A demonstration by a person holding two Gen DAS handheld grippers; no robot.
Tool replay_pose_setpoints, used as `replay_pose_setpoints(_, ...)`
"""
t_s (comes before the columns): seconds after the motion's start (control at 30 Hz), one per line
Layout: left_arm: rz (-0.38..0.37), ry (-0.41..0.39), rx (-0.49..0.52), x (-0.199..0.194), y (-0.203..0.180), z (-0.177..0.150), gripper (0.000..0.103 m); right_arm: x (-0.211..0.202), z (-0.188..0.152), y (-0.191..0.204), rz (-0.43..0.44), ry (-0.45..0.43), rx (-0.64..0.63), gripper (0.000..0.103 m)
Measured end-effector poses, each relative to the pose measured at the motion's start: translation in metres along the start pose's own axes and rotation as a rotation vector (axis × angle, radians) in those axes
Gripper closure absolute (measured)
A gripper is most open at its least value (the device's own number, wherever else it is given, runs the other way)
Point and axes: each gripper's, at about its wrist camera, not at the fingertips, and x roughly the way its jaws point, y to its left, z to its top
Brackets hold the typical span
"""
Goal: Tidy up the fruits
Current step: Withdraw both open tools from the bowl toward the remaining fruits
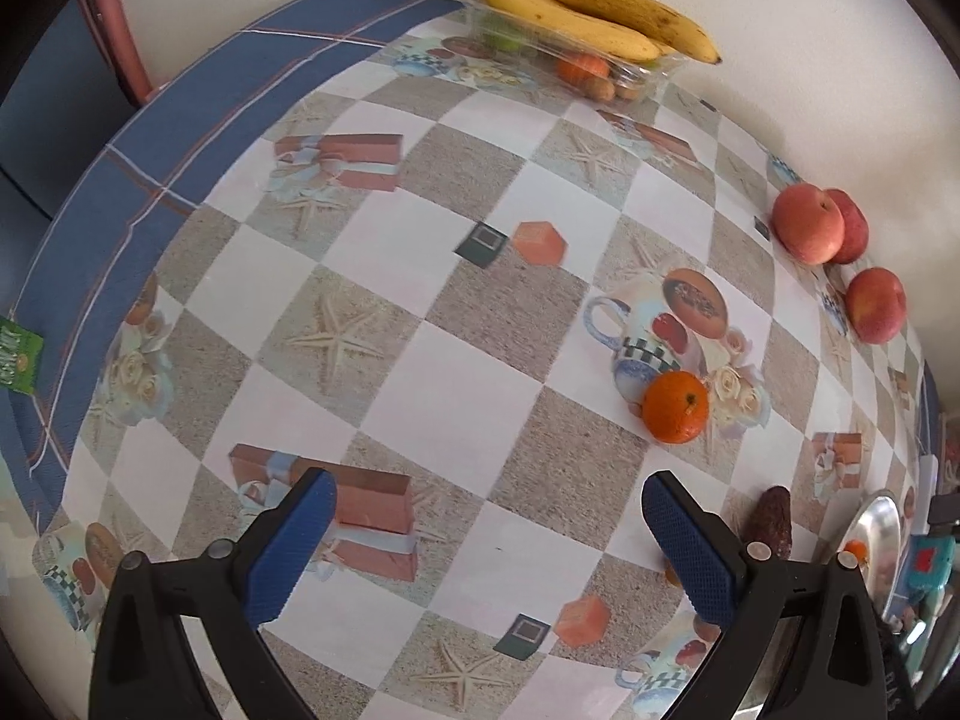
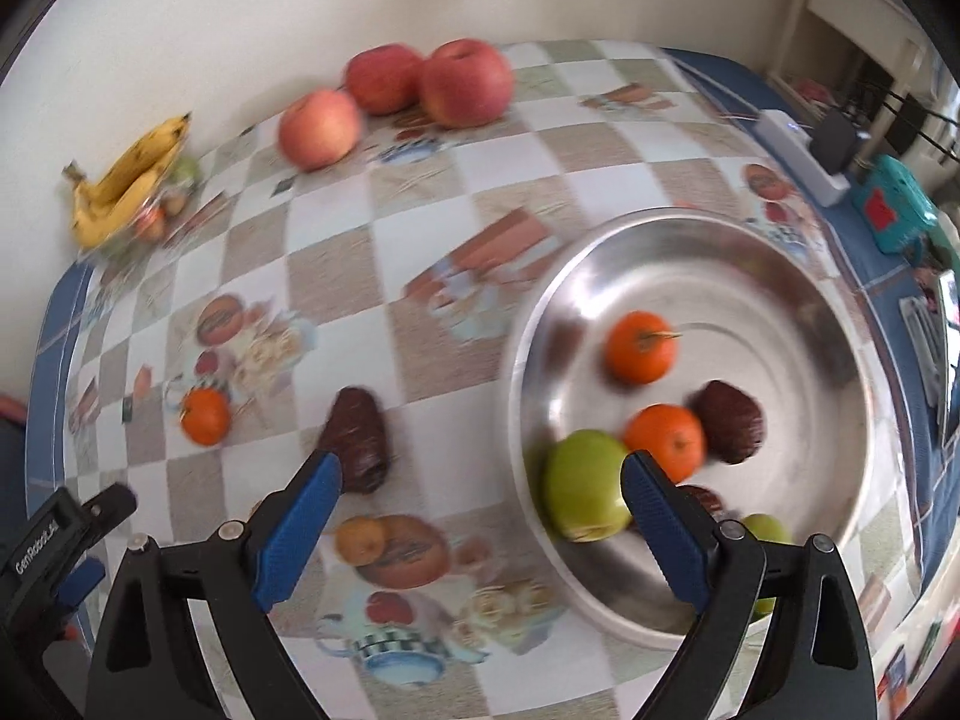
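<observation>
My left gripper (image 1: 486, 516) is open above the checked tablecloth, nothing between its fingers. An orange (image 1: 675, 407) lies ahead to its right, a dark brown fruit (image 1: 771, 521) nearer by the right finger. Three red apples (image 1: 807, 222) sit by the wall. My right gripper (image 2: 480, 489) is open, empty, over the left rim of the steel bowl (image 2: 828, 480). The bowl holds two oranges (image 2: 641, 346), a green apple (image 2: 585, 492), dark brown fruits (image 2: 729, 420) and another green fruit (image 2: 768, 531). On the cloth lie a dark brown fruit (image 2: 357, 441) and an orange (image 2: 206, 416).
A clear plastic tray (image 1: 540, 54) of small fruits with bananas (image 1: 594, 3) on top stands at the far wall. A white power strip (image 2: 801, 147) and a teal box (image 2: 897, 213) lie at the table's right end. The left gripper's body (image 2: 54, 546) shows at lower left.
</observation>
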Motion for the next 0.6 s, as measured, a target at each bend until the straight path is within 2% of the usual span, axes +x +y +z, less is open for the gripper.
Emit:
replay_pose_setpoints(0.2,-0.038,0.012,-0.021,0.005,-0.007,-0.001,0.000,-0.001,-0.007,0.024,0.005,0.000,-0.085,0.008)
replay_pose_setpoints(0.3,-0.042,0.010,-0.006,0.005,-0.011,-0.003,0.000,0.002,-0.010,0.030,0.014,0.017,-0.109,0.008)
replay_pose_setpoints(0.47,-0.104,0.038,0.043,0.013,-0.027,-0.010,0.002,0.004,-0.008,0.023,-0.022,0.033,-0.104,0.008)
replay_pose_setpoints(0.6,-0.144,0.069,0.091,0.020,-0.042,-0.016,0.015,0.003,-0.004,0.006,-0.052,0.036,-0.066,0.008)
